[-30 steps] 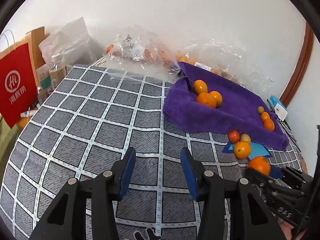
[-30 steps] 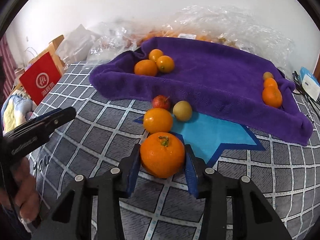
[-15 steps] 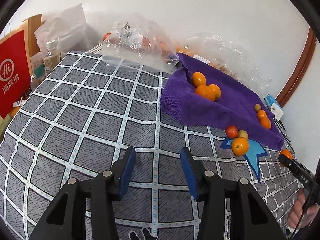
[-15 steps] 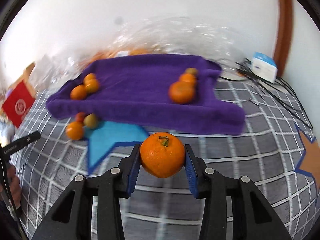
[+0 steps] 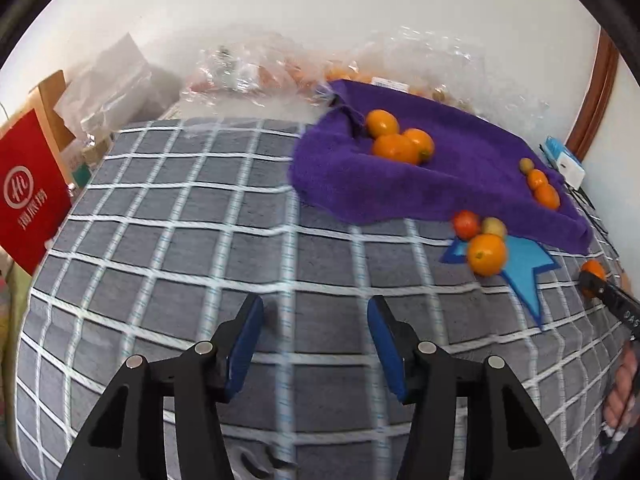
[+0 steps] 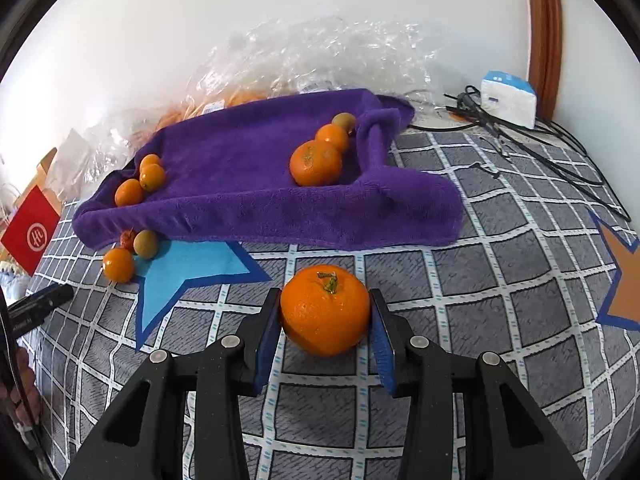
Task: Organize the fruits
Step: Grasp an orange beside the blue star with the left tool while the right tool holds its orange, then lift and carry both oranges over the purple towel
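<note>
Right gripper [image 6: 324, 320] fingers clamp large orange [image 6: 325, 314]; purple towel [image 6: 248, 168] lies just ahead. Left gripper [image 5: 316, 340] empty, fingers just widening.

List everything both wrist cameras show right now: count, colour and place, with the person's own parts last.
held orange: one, orange, green stem, between the right tool's pads
oranges on towel: five, orange; three at its left end, two at its right end
small greenish fruit on towel: one, behind the right pair
loose fruit by the blue star: one orange, one red, one greenish
purple towel: one, on the grid cloth
grid cloth: one, grey and white
clear plastic bags: several, by the wall
red bag: one, far left
white box: one, with black cables
left tool: jaws just opening, nothing between
right tool: shut on the orange
hand: holding the right tool
</note>
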`<action>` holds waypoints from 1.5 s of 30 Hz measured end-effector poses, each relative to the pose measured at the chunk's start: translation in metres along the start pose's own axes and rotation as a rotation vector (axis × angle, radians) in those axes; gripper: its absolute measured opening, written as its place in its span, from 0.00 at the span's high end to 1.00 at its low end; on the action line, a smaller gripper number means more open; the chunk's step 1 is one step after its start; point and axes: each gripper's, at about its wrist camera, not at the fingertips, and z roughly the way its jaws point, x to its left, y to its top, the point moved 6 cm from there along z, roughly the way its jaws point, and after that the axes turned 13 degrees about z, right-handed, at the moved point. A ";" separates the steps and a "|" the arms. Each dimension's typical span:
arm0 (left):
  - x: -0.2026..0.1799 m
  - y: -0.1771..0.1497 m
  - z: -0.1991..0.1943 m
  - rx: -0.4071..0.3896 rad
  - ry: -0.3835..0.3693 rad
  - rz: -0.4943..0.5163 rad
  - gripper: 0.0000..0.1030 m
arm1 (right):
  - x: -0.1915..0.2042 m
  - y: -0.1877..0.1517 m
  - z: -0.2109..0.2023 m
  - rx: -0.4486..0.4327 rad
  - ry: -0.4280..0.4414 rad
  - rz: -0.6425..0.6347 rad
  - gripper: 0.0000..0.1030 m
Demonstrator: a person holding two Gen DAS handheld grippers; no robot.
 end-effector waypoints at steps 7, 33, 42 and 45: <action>-0.053 0.021 -0.003 -0.008 -0.159 -0.039 0.51 | -0.006 0.002 -0.003 -0.021 -0.020 0.020 0.60; -0.066 0.039 0.019 -0.053 -0.010 0.025 0.66 | -0.004 -0.001 0.002 -0.004 -0.007 0.025 0.60; -0.041 0.027 0.004 -0.168 -0.122 -0.044 0.71 | 0.003 -0.003 -0.001 -0.017 0.007 -0.006 0.60; -0.044 0.026 0.007 -0.152 -0.143 -0.043 0.72 | 0.003 -0.002 -0.001 -0.017 0.008 -0.007 0.60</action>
